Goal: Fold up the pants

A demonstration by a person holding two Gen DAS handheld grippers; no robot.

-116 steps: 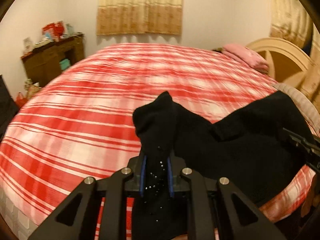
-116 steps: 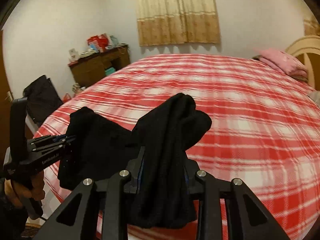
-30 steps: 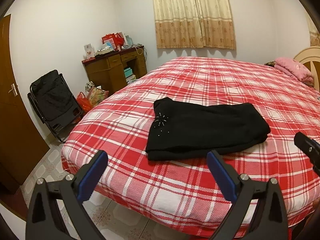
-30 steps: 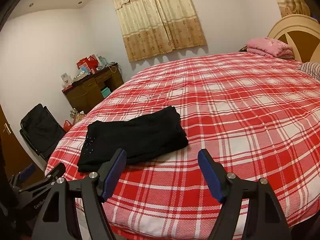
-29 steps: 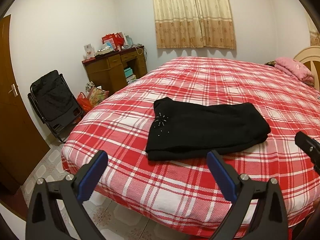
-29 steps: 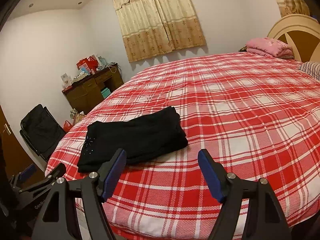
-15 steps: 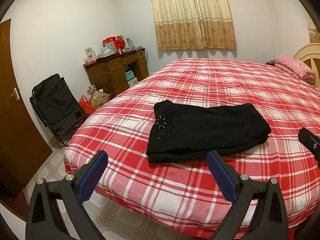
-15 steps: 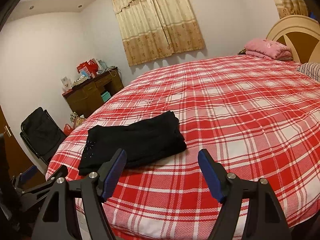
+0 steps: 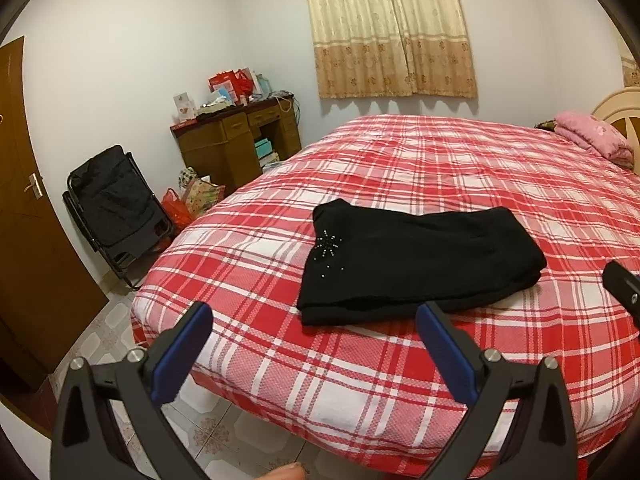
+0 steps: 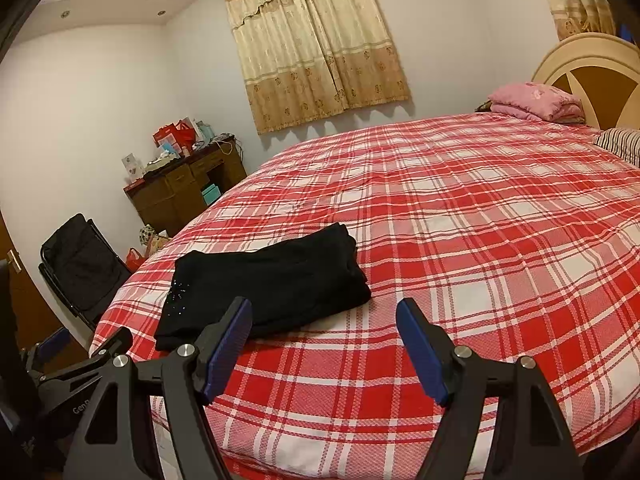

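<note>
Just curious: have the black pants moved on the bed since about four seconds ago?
Yes. The pants then hung bunched in both tongs; now they lie folded on the plaid bed.

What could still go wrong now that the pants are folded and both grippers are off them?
The folded black pants lie near the bed's corner edge, so a nudge could slide them to the floor. The right gripper hangs open close by; a careless sweep might snag the top layer. The thicker end looks loosely stacked and may slump.
</note>
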